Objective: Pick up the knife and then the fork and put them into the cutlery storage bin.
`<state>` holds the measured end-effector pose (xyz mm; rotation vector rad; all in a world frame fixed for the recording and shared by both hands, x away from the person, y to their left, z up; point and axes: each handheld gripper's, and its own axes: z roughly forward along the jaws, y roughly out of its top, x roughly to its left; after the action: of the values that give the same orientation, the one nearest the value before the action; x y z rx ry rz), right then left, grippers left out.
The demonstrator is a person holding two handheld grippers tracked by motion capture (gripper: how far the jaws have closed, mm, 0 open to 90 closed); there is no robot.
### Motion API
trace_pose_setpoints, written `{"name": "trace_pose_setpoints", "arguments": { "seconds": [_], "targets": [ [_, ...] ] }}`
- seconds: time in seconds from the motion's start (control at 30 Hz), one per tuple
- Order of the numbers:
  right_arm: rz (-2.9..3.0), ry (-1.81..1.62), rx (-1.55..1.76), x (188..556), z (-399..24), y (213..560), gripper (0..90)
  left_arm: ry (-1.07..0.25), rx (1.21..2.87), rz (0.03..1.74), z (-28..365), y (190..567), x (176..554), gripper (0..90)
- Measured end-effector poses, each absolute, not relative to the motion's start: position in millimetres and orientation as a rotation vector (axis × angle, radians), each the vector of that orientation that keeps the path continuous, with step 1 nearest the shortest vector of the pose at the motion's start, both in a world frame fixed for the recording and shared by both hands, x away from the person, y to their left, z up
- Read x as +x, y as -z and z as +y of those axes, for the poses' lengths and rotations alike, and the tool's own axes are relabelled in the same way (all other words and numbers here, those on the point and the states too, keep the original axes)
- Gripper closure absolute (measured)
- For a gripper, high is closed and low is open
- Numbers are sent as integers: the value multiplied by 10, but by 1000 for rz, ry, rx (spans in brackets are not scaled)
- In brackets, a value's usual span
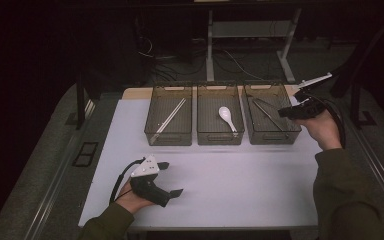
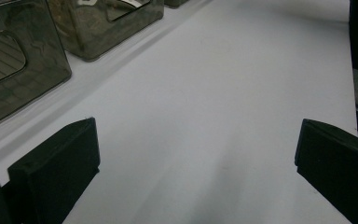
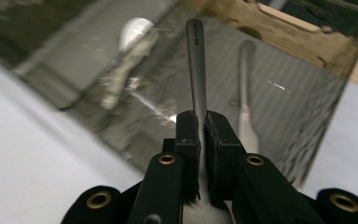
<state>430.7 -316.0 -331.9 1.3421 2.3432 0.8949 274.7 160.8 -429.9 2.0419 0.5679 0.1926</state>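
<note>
The right hand-held gripper is clamped on the handle of a grey metal utensil, which points out over the right-hand bin; which utensil it is cannot be told. A second metal utensil lies inside that bin. The middle bin holds a white spoon, the left bin chopsticks. The left hand-held gripper rests low over the white counter, jaws wide apart, holding nothing.
</note>
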Motion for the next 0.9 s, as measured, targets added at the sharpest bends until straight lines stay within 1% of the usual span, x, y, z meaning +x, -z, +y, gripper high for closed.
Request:
{"name": "trace_pose_setpoints", "arguments": {
  "seconds": [0.2, 0.53, 0.6, 0.73, 0.9],
  "targets": [
    [2304, -852, 1435, 4597, -3162, 3582, 840, -186, 2035, 572, 1605, 4300, 2755, 0],
    [2360, -757, 1528, 4771, -3099, 3893, 826, -185, 2034, 574, 1602, 4298, 2747, 0],
    [2343, -783, 1528, 4769, -3090, 3901, 762, -185, 2034, 574, 1605, 4297, 2746, 0],
    [2333, -835, 1512, 4749, -3101, 3858, 666, -186, 2029, 578, 1611, 4296, 2737, 0],
    [2316, -939, 1492, 4618, -3133, 3786, 518, -189, 2031, 575, 1616, 4291, 2731, 0]
  ]
}}
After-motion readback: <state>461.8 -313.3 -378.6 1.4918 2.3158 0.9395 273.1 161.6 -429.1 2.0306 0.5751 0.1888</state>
